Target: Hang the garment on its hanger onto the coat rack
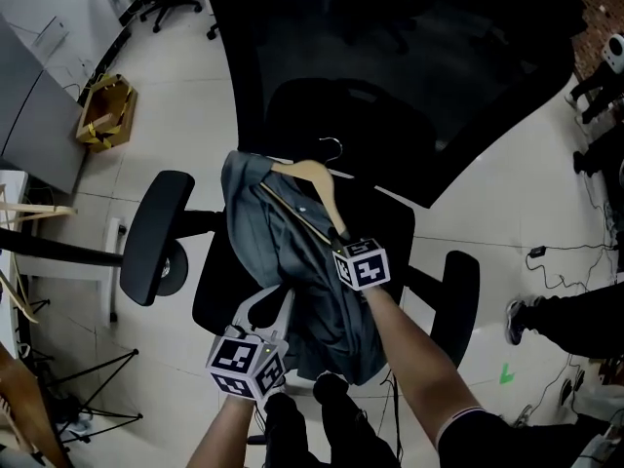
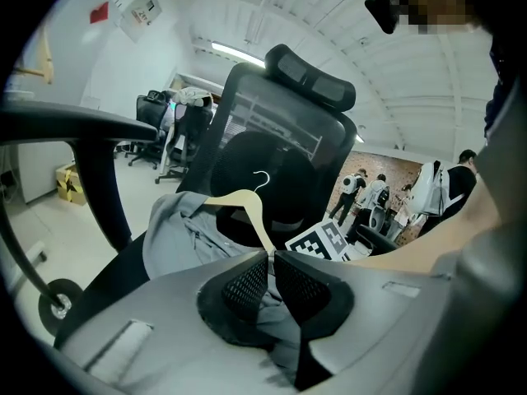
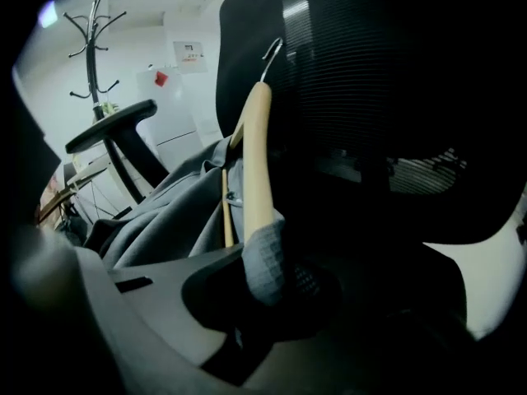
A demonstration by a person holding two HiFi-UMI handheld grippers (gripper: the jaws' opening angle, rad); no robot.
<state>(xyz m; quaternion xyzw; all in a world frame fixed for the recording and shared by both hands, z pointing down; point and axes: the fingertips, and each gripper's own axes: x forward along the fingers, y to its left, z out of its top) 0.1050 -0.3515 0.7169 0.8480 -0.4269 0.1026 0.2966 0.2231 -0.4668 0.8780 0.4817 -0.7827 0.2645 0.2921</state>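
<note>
Left gripper [image 2: 270, 257]: jaws pinched together on lower cloth of grey garment [image 1: 263, 232], at office chair [image 1: 216, 295] seat front. Garment looks soft, light, slumped across seat. Wooden hanger [image 1: 317, 178] stiff, so best hold. Right gripper [image 3: 265, 262]: jaws clamped on cloth-covered hanger arm.

Dim, underexposed. Head view: chair back [image 1: 390, 57] crushed black, floor [image 1: 185, 96] pale. Strip light [image 2: 239, 52] glares in left gripper view. Right gripper view darkest; hanger [image 3: 257, 163] catches light. Fisheye warp, vignetted corners, soft foreground.
</note>
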